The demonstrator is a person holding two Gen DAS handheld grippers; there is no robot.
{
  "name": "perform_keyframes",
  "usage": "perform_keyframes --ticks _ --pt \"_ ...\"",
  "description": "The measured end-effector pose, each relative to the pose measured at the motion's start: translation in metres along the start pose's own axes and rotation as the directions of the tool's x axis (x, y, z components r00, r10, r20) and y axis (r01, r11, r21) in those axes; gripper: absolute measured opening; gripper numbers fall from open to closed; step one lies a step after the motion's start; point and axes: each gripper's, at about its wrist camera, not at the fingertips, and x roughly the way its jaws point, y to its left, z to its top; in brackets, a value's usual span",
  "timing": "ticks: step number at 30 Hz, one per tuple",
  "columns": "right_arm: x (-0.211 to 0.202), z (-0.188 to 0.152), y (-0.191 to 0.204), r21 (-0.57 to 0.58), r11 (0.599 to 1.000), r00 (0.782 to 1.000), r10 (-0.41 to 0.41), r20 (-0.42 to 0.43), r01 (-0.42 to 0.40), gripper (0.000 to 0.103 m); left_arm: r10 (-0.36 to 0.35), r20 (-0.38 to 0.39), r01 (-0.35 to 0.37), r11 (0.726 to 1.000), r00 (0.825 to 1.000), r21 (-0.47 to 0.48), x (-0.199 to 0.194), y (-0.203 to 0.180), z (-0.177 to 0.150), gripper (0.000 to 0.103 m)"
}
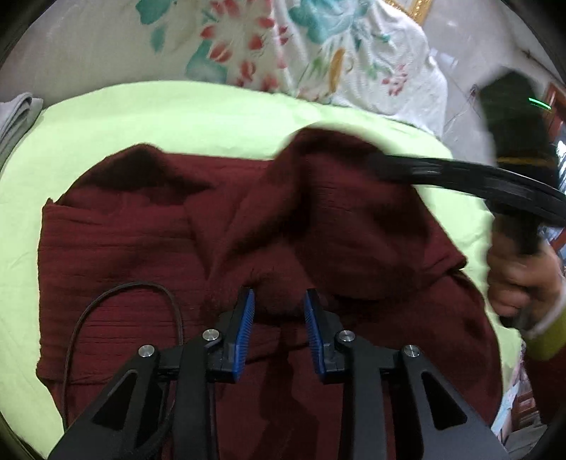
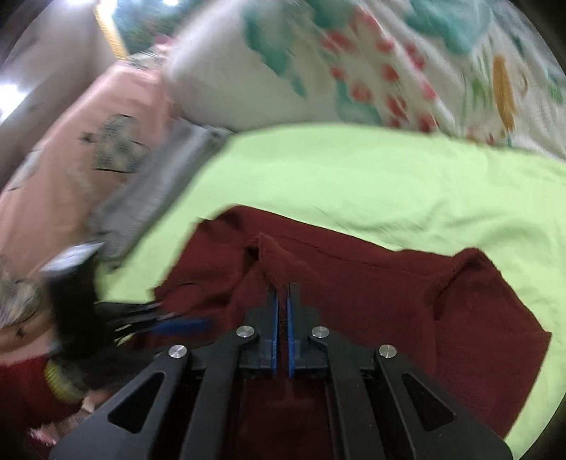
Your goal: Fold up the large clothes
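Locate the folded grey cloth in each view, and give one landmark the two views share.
Left wrist view: the grey cloth sits at the far left edge, beside the green sheet.
Right wrist view: the grey cloth lies left of centre, between a pink pillow and the green sheet.
Shared landmark: the maroon garment spread on the green sheet, with the floral bedding behind it.

I see a bed under a lime-green sheet [image 1: 212, 116]; along its far edge lies a white floral quilt [image 1: 318, 46]; at its far left corner, folded grey cloth [image 2: 155, 184] beside a pink printed pillow [image 2: 88, 141]; gilt frame [image 1: 417, 9] beyond.
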Motion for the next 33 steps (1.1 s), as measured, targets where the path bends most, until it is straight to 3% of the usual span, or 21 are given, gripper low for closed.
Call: perform_keyframes --ticks 3,6,7,8,10,14,17,21,23,26,29,30,31,32,33 --pt "-0.029 -0.027 0.023 -0.076 0.995 0.998 0.059 0.007 -0.058 0.004 -0.012 0.008 0.012 1.000 1.000 -0.011 -0.012 0.008 -0.008 0.029" --pt "-0.038 -0.070 0.039 -0.090 0.989 0.990 0.114 -0.077 -0.121 0.006 -0.030 0.017 0.031 0.999 0.999 -0.037 -0.025 0.017 -0.020 0.030" --pt "-0.035 -0.088 0.044 -0.078 0.988 0.984 0.125 -0.129 -0.136 0.015 -0.045 0.011 0.046 0.997 0.999 -0.059 -0.032 0.022 -0.027 0.031" --pt "-0.033 -0.100 0.046 -0.073 0.989 0.980 0.120 -0.160 -0.133 0.031 -0.055 0.005 0.055 0.996 0.998 -0.077 -0.035 0.025 -0.031 0.032" --pt "-0.032 -0.121 0.049 -0.063 0.994 0.979 0.080 -0.187 -0.094 0.050 -0.080 -0.002 0.080 0.991 0.997 -0.108 -0.042 0.030 -0.038 0.037" --pt "-0.050 -0.129 0.029 0.088 0.993 0.991 0.091 -0.095 -0.082 0.050 -0.114 0.017 0.115 0.984 0.993 -0.136 -0.057 0.031 -0.035 0.055" --pt "-0.065 -0.123 -0.002 0.243 0.970 1.000 0.012 0.010 -0.014 0.050 -0.147 0.057 0.155 0.973 0.988 -0.170 -0.064 0.031 -0.025 0.074" --pt "-0.054 -0.112 -0.040 0.413 0.910 0.998 -0.057 0.036 0.037 0.050 -0.092 0.009 0.092 0.980 0.996 -0.176 -0.042 0.024 -0.009 0.075" --pt "-0.049 -0.110 -0.040 0.434 0.899 0.997 -0.075 0.026 0.056 0.050 -0.077 -0.006 0.075 0.981 0.997 -0.181 -0.031 0.019 -0.006 0.075" --pt "-0.032 -0.102 -0.035 0.424 0.904 0.998 -0.060 0.002 0.053 0.050 -0.060 -0.030 0.054 0.985 0.998 -0.165 -0.017 0.013 -0.003 0.068" --pt "-0.014 -0.102 -0.027 0.399 0.909 0.993 -0.104 -0.061 0.119 0.049 -0.020 -0.059 0.012 0.991 0.998 -0.135 -0.005 0.009 -0.002 0.045" --pt "-0.010 -0.101 -0.027 0.398 0.907 0.990 -0.118 -0.076 0.139 0.045 -0.008 -0.063 0.000 0.992 0.998 -0.127 -0.001 0.009 -0.001 0.018" --pt "-0.007 -0.100 -0.029 0.405 0.903 0.989 -0.119 -0.083 0.143 0.013 0.016 -0.063 -0.023 0.993 0.998 -0.115 0.000 0.010 -0.001 0.004" --pt "-0.008 -0.098 -0.033 0.417 0.899 0.991 -0.117 -0.071 0.136 0.004 0.039 -0.049 -0.044 0.993 0.998 -0.108 -0.002 0.012 0.000 0.003" --pt "-0.014 -0.094 -0.035 0.430 0.896 0.993 -0.111 -0.031 0.114 0.004 0.044 -0.009 -0.045 0.992 0.999 -0.114 -0.012 0.016 0.003 0.000"
